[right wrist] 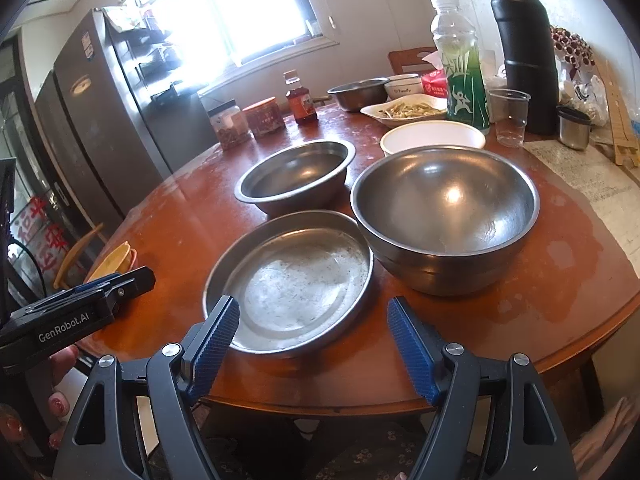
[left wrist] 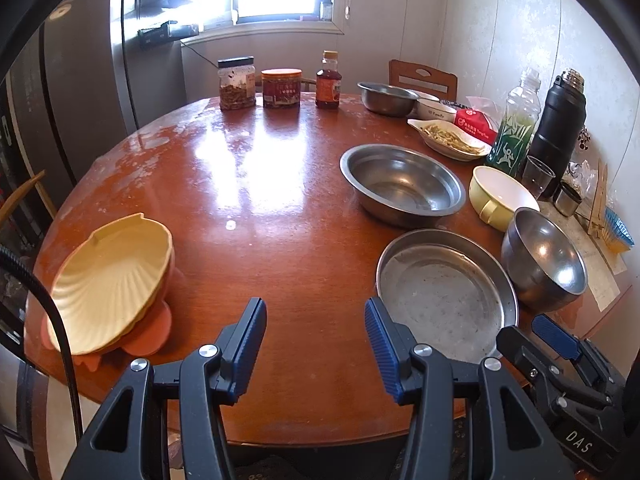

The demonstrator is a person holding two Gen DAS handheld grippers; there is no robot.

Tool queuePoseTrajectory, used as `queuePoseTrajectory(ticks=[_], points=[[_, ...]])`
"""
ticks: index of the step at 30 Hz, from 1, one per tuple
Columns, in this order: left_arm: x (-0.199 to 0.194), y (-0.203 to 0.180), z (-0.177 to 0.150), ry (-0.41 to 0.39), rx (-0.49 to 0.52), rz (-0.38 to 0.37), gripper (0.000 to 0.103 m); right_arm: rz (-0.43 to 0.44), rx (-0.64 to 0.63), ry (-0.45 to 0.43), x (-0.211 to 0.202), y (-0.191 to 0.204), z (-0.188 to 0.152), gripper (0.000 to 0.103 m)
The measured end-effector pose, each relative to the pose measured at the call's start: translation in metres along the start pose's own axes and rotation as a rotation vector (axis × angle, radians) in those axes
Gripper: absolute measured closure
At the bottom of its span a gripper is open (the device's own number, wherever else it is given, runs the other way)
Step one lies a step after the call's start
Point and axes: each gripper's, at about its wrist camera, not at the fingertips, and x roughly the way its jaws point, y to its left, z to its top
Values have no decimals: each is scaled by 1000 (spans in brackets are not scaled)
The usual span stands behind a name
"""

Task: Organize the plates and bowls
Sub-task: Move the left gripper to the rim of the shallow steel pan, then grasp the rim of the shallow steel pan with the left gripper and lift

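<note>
Shell plates (left wrist: 108, 280) stacked; lower ones mostly hidden, cable (left wrist: 52, 308) crossing.

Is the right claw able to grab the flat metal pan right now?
Probably yes. The right claw is open and empty, the flat metal pan sits just ahead near the table edge, and nothing lies between them.

The tabletop (left wrist: 248, 184) is glossy reddish-brown with pale worn patches. The shell-shaped dish (left wrist: 112, 276) is pale yellow with ribbed lines, over an orange-pink base (left wrist: 150, 336). The flat pan (right wrist: 292, 284) and round bowl (right wrist: 444, 216) are dull silver-grey. The flask (right wrist: 524, 52) is black, and the bottle label (right wrist: 466, 92) green with white figures
</note>
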Motion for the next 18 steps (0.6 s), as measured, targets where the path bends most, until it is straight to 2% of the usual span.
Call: queuePoseTrajectory(ticks=[14,18], points=[[46,-14,9,61,15,-57,52,8,-27,11,28,-4,1,26],[54,-18,10,79,15,-88,52,11,-54,10,33,-1,0,35]])
